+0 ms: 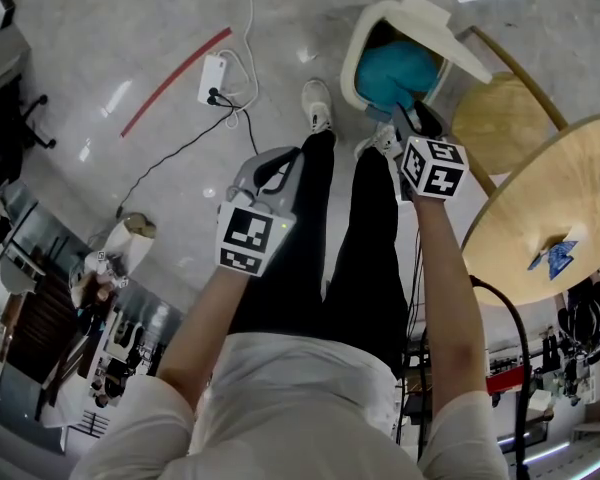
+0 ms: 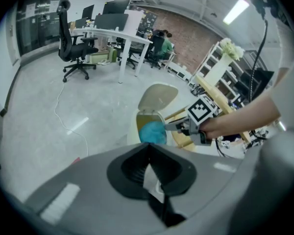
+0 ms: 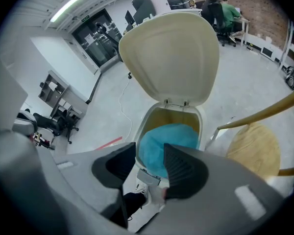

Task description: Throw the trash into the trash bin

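Trash sits inside the trash bin: a teal, soft-looking, crumpled rounded mass that fills most of the mouth. Bin is cream plastic with a smooth, rounded rim, and its lid is hinged up and fully open; in the right gripper view the lid is a glossy shield-shaped shell on two small hinges. Right gripper is just above the bin mouth, pointing steeply down. Its jaws stand well apart with nothing between the black ribbed pads, and only the trash shows through the gap. Left gripper hangs beside the person's leg, away from the bin. In its own view the dark ribbed jaws meet at the tips; a pale wedge shows lower between them and I can't tell what it is. Both gripper bodies are matte grey moulded plastic, each carrying a cube with black and white square markers. Floor is polished grey and reflective, with a strip of red tape and a white power strip with cables. Right of the bin are a round wooden stool and a round light-wood tabletop with a small blue scrap on it.
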### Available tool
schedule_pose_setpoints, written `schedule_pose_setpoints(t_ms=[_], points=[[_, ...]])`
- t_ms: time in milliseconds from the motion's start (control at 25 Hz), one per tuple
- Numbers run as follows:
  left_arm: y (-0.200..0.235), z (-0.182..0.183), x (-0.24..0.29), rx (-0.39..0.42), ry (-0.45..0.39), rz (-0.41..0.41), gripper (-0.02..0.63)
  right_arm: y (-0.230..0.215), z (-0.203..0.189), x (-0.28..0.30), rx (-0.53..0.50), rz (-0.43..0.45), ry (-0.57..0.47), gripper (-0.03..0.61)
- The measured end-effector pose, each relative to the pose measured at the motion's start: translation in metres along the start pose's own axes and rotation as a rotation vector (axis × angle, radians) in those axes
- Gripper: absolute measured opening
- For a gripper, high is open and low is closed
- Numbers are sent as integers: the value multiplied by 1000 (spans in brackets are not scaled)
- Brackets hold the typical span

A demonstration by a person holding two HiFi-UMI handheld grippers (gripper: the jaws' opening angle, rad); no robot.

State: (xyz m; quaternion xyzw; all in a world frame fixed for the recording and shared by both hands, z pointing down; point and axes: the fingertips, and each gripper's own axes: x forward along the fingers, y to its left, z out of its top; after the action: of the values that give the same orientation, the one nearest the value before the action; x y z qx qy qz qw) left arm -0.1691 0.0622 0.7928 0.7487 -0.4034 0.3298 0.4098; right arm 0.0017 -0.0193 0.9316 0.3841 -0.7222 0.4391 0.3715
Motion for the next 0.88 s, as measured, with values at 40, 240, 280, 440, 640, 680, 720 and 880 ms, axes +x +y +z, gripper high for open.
schedule_pose_setpoints(t_ms=[40, 240, 280, 440, 640, 680, 720, 880], points=[[0, 0, 0, 1, 0, -1, 3, 0, 0, 0, 1, -1, 0, 179], [0, 0, -2, 7, 0, -1, 3, 1, -2, -4, 12, -16, -6, 179], [0, 1, -3, 9, -1, 0, 3, 1, -2, -6, 13, -20, -6, 179], [0, 2, -5, 11, -6, 2, 3, 3, -1, -11, 4, -24, -8, 179], [-5, 3, -8, 8, -14, 1, 3, 8, 3, -21, -14, -17, -22, 162], [-7, 3, -9, 7, -16, 1, 3, 9, 4, -23, -16, -17, -25, 150], [-9, 3, -10, 6, -17, 0, 3, 10, 4, -26, -17, -18, -27, 143], [-18, 5, -18, 9, -25, -1, 3, 14, 3, -42, -20, -29, -38, 95]])
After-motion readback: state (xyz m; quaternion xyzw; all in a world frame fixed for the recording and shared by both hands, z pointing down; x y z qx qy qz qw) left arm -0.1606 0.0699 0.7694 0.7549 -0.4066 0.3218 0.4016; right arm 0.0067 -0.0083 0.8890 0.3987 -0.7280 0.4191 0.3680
